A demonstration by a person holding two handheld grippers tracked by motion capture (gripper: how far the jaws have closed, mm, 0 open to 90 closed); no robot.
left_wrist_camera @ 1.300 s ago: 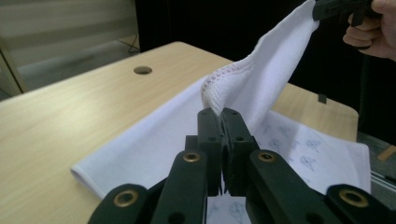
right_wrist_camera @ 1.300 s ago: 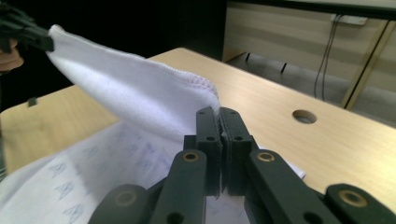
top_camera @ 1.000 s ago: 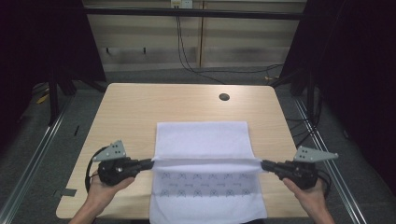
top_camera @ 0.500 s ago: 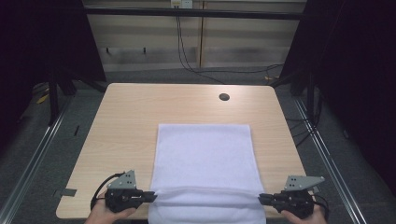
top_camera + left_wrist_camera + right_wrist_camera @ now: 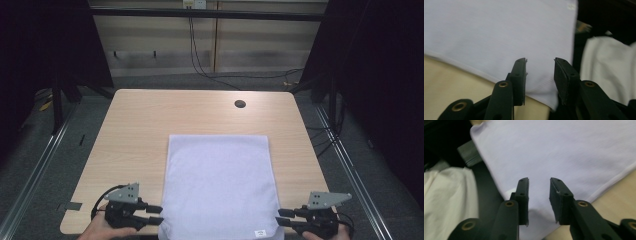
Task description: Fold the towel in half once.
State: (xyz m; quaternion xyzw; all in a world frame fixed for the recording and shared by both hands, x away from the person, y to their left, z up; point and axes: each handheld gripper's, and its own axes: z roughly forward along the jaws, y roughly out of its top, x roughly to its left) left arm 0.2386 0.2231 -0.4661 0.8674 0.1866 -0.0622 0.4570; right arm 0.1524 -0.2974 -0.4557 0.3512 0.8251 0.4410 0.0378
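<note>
A white cloth [image 5: 220, 185] lies spread flat on the wooden table [image 5: 140, 125], and its near edge reaches the table's front edge. My left gripper [image 5: 159, 214] is at the cloth's near left corner. My right gripper [image 5: 280, 216] is at the near right corner. In the left gripper view the jaws [image 5: 540, 60] stand apart over the cloth's corner [image 5: 499, 32], which lies loose beneath them. The right gripper [image 5: 539, 180] is the same over its corner of the cloth [image 5: 564, 152]. Both pairs of jaws have just been opening, and no pad presses on the cloth.
A round cable hole [image 5: 240, 104] sits near the table's far edge. Bare wood runs along both sides of the cloth. A small label [image 5: 259, 233] marks the cloth's near right corner. The person's white garment [image 5: 606, 60] is close behind the table's front edge.
Both grippers drew the cloth's edge from mid-table toward the near edge, so the cloth unfolded flat. Then both pairs of jaws opened and let the cloth go.
</note>
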